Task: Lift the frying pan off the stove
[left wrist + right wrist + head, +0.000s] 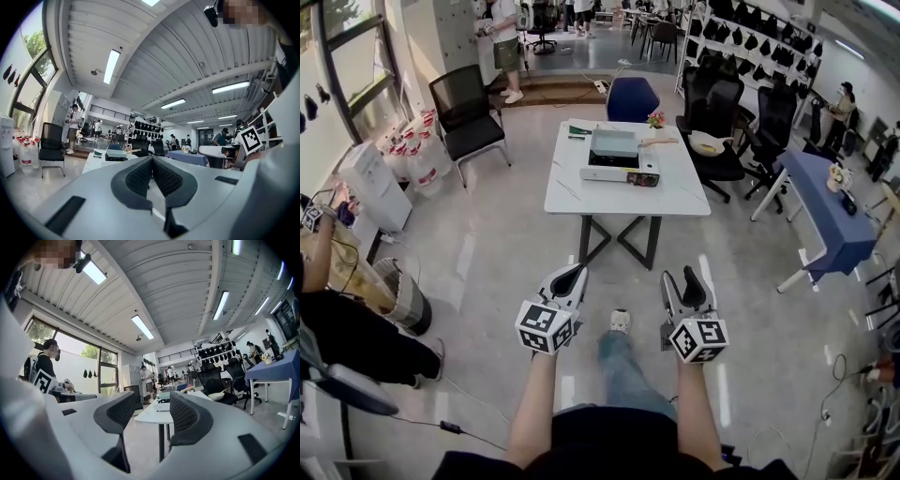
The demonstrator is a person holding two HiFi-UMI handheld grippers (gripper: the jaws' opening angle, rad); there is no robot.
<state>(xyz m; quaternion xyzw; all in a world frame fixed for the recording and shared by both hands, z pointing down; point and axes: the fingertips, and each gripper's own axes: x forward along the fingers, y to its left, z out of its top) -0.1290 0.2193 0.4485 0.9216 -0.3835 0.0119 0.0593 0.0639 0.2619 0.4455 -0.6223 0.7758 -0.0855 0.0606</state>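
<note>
A greyish frying pan sits on a flat white and black stove on the white table, some way ahead of me. Its light handle points right. I hold both grippers low over the floor, well short of the table. The left gripper is shut, pads touching, with nothing in it. The right gripper is open and empty. In the left gripper view, the left gripper points toward the table and pan. Between the jaws of the right gripper, the right gripper view shows the table.
Black office chairs stand left and right of the table, and a blue chair stands behind it. A blue-covered table is at the right. Water bottles, a bin and a seated person are at the left.
</note>
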